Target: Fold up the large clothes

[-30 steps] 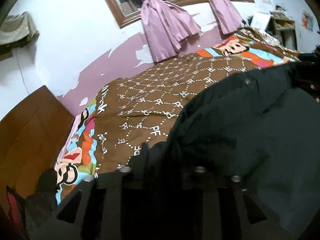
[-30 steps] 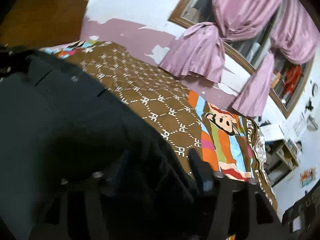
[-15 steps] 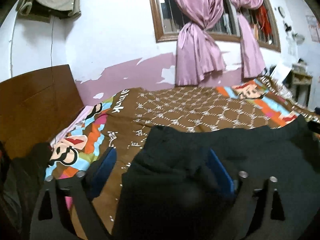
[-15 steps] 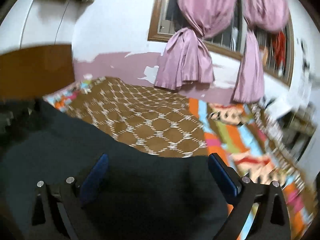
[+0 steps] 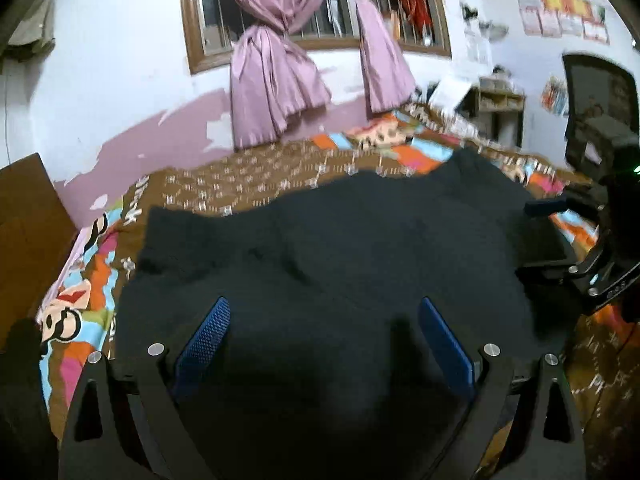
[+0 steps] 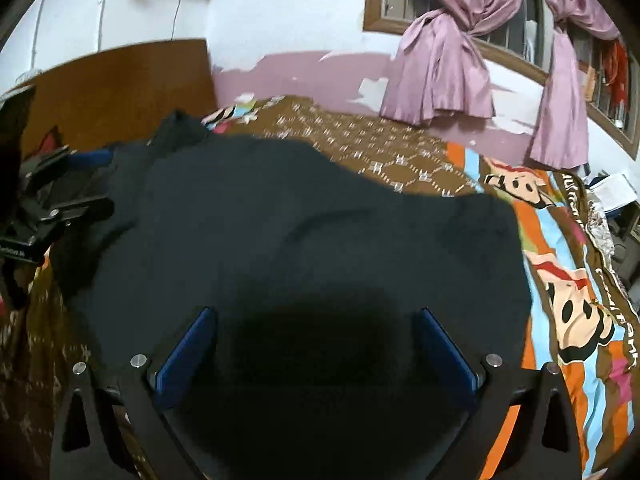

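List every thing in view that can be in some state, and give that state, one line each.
black garment: spread on the bed, wrinkled, held by neither gripper.
left gripper: open, pads apart above the garment.
right gripper: open, nothing clamped.
bedspread: laid over the bed, partly covered by the garment.
curtains: drawn aside and knotted.
window: bars showing; open or shut cannot be told.

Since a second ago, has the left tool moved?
Yes. The left tool backed toward the near bed edge, off the black garment; the pink curtain now looks farther away.
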`<state>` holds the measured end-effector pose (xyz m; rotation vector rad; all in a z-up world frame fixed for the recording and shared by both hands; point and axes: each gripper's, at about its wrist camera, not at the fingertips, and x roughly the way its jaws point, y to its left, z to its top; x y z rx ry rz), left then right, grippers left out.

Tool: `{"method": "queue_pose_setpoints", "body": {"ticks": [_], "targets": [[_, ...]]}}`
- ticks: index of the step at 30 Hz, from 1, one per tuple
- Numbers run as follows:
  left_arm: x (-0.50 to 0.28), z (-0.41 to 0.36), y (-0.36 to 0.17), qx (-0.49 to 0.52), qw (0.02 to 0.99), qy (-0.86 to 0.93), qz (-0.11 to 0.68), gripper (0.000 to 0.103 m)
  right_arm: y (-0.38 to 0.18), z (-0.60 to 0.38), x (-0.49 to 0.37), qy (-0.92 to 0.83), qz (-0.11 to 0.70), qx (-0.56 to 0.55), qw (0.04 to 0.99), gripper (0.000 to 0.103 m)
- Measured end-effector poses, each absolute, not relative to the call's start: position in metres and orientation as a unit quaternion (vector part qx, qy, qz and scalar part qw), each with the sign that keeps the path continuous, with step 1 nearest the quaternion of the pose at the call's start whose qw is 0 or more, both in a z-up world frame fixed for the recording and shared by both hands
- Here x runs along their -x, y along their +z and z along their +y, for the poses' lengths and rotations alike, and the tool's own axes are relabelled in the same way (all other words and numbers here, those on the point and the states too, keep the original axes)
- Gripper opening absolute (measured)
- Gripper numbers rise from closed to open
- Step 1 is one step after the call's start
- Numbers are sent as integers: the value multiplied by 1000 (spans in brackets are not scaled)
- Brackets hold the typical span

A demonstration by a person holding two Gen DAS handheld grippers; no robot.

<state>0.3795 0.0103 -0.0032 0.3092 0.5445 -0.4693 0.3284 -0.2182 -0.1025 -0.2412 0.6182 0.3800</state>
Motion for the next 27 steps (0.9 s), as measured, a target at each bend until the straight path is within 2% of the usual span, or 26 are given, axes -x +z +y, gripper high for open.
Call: {"method": "queue_pose_setpoints", "body": {"ticks": [6,10,27], "targets": [[-397,3,-26,-168,919,-201,293,93,-113,-217,-344,184,311,109,926,102],[-408,2,-31,-169,920,-183,303,99,-118,-216,-367,181,316,99,926,103],[-478,28,-26,-79,925,-94,361,102,-116,-215,-444,161,338,68,925,103]]}}
